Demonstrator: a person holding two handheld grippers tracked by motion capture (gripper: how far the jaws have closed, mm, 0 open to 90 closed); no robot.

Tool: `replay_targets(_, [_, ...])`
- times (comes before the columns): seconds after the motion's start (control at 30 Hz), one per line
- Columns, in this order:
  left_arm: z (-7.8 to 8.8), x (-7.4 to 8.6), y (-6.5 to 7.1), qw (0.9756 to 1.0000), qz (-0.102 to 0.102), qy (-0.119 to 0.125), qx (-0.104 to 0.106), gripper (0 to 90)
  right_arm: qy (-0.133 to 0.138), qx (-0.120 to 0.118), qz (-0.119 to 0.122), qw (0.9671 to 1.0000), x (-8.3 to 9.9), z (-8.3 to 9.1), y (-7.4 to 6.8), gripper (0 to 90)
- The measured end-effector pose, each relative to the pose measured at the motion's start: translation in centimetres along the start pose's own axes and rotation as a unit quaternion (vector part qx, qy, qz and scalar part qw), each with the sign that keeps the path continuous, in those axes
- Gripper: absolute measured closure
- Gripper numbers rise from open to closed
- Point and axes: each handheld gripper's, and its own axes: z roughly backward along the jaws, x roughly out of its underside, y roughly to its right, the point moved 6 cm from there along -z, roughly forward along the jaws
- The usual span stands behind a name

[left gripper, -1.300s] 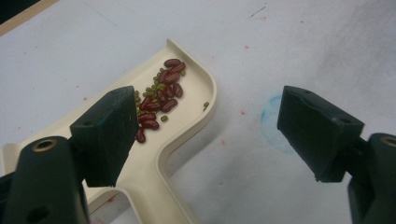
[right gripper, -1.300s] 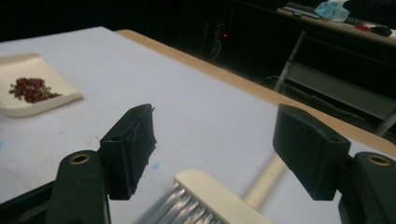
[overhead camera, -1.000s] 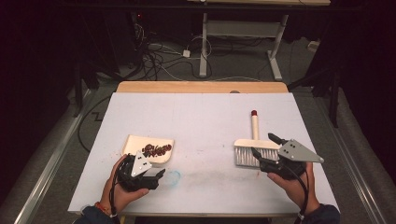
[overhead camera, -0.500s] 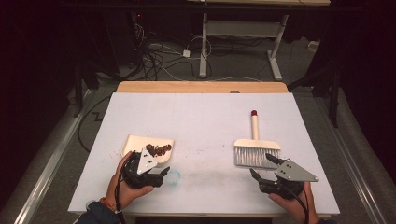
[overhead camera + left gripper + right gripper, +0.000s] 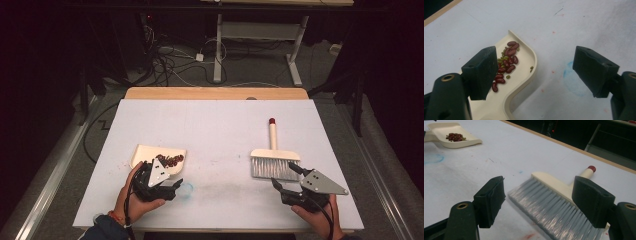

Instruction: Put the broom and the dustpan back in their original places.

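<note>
Left tongs (image 5: 176,186): gaping wide, holding nothing, hovering over the worktop (image 5: 215,125).
Dustpan (image 5: 150,153): lying just ahead of the left tongs, its rim passing under the left jaw in the left gripper view.
Beans (image 5: 506,63): sitting piled in the dustpan, red and green, beside that jaw.
Right tongs (image 5: 284,179): spreading wide, empty.
Brush (image 5: 274,161): resting flat just ahead of the right tongs, bristles facing them, handle pointing away.
</note>
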Motion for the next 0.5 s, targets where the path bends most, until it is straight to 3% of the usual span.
replay_targets(0.5, [-0.64, -0.34, 0.32, 1.0, -0.008, -0.004, 0.005, 19.5, 0.01, 0.003, -0.002, 0.9999, -0.04, 0.64, -0.06, 26.6])
